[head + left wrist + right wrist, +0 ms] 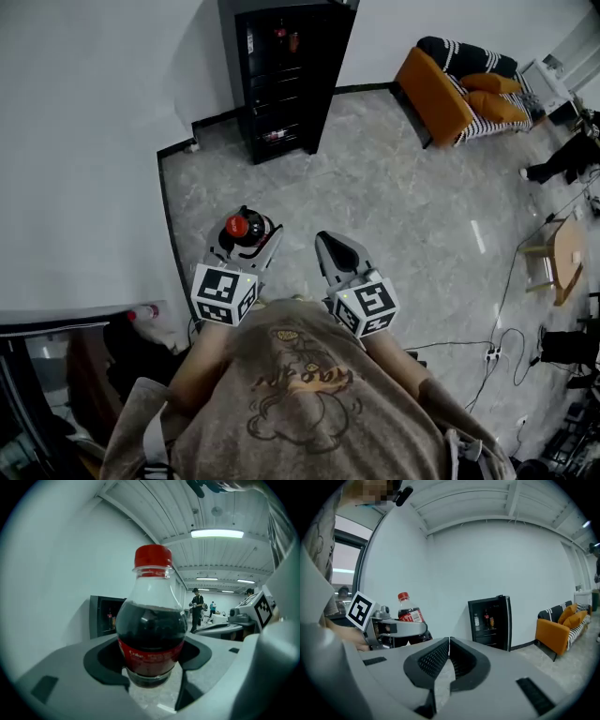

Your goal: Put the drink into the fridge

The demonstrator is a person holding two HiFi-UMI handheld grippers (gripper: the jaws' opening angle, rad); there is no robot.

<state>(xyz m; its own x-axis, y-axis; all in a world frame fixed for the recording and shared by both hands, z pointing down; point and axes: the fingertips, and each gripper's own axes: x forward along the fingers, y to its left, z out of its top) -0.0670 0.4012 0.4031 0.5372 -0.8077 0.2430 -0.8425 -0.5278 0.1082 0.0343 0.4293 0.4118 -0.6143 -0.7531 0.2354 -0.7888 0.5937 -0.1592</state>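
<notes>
Both grippers are held out in front of the person, pointing towards the black fridge [281,84] that stands against the white wall. The left gripper [251,227] is pinching the cola bottle [151,634], with its jaws clamped on either side of the lower body, at the red label. The bottle stands upright between them, with dark drink inside and a red cap on top. It is well short of the fridge, with a stretch of grey marbled floor [375,197] between them. The right gripper [330,246] sits just beside the left one, equally far from the fridge. Its jaws are pressed together with nothing between them. A few bottles show on the fridge's shelves. An orange sofa [441,94] stands to the right of the fridge, well apart from it.
</notes>
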